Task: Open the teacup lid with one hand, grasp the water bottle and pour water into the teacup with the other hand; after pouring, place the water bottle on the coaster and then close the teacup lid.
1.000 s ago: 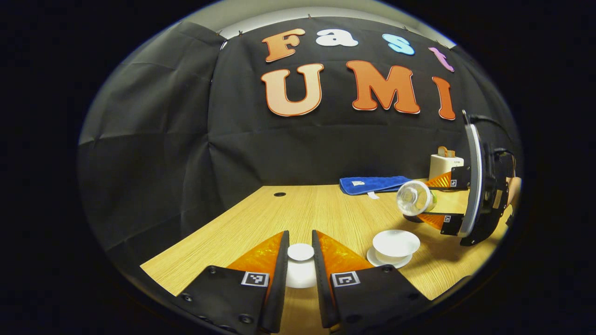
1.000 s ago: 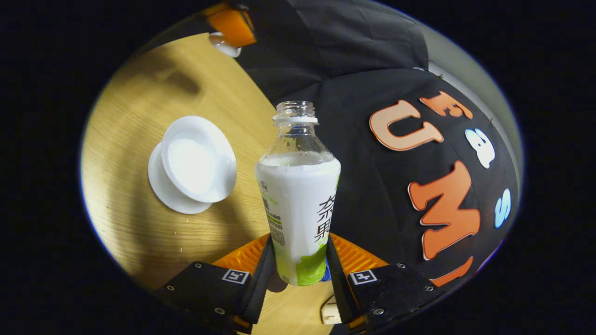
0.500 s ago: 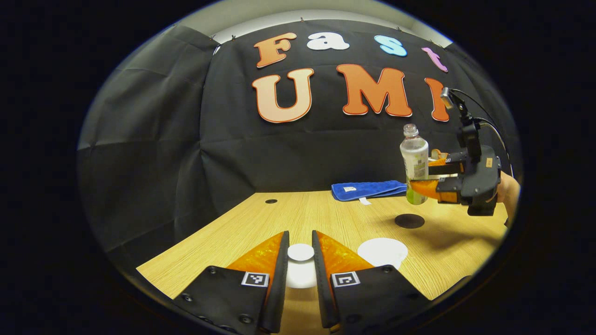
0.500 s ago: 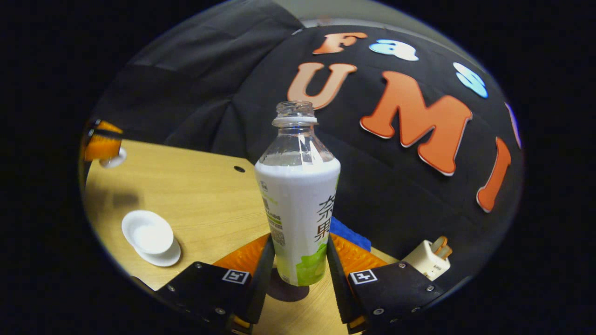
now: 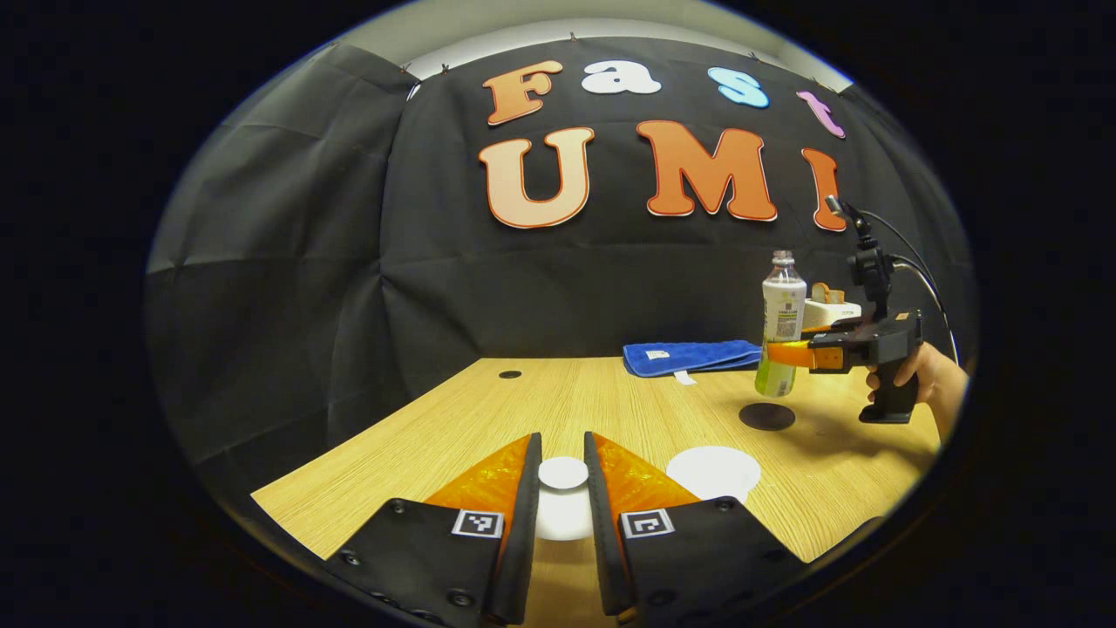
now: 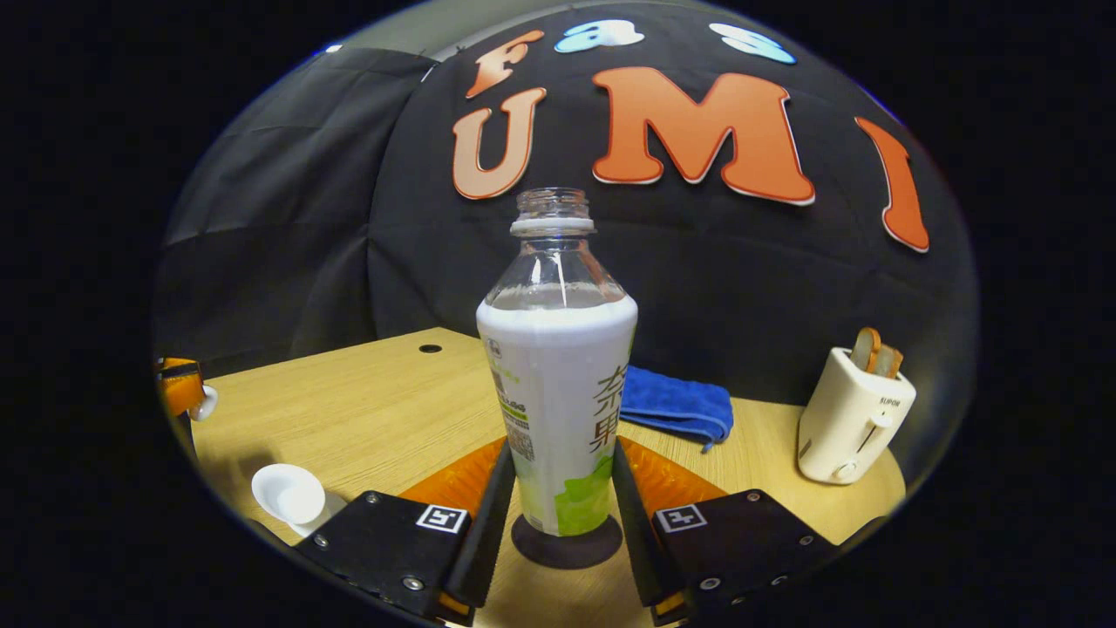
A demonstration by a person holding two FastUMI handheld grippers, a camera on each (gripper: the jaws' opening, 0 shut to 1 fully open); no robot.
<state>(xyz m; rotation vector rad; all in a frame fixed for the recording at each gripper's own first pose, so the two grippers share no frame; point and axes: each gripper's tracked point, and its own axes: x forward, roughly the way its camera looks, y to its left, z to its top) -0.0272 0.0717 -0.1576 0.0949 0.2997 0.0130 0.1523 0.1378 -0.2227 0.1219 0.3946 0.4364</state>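
Right gripper view: water bottle [image 6: 558, 401] above coaster [image 6: 567, 542].

teacup [image 5: 713, 471] base: hidden by left gripper [image 5: 562, 497] | label: unreadable

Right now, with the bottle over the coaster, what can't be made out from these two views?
- Whether the water bottle touches the coaster: in the right gripper view its base hides the contact; in the left gripper view it appears just above.
- Water in the teacup: too small in the right gripper view, and seen edge-on in the left gripper view.
- Most of the lid: the left gripper covers it.
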